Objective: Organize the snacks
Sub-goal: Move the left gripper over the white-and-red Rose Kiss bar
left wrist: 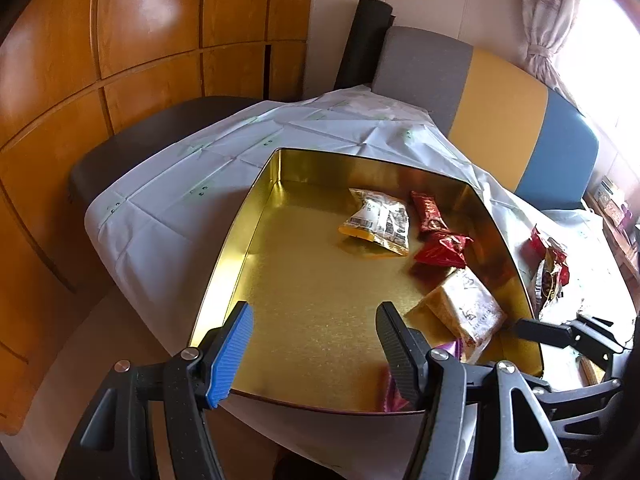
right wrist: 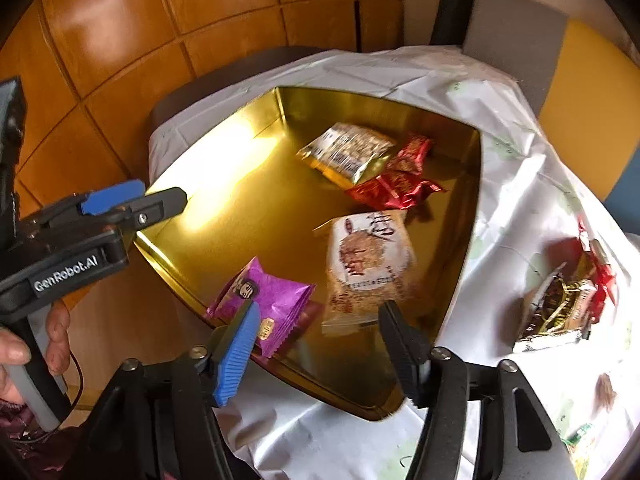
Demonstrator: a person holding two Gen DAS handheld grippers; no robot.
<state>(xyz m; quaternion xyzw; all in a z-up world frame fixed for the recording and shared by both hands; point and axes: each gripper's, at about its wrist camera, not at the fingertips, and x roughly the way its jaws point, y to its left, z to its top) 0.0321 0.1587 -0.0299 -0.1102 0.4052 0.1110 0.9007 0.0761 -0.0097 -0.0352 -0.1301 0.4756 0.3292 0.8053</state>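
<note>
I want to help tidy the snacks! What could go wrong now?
The gold tin sits near the table's edge on a loose, wrinkled white cloth, so a bump or tug could slide it off. The tan packet lies just beyond the open right gripper and looks blurred, so it may not have settled. The leftover snacks lie heaped outside the tin, so a grab there could catch two or knock some away.

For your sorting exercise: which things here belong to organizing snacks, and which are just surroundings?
Job:
gold tin
purple packet
beige packet
red packets
loose snacks on the cloth

Surroundings:
white tablecloth
striped sofa
wooden cabinets
curtain
</note>
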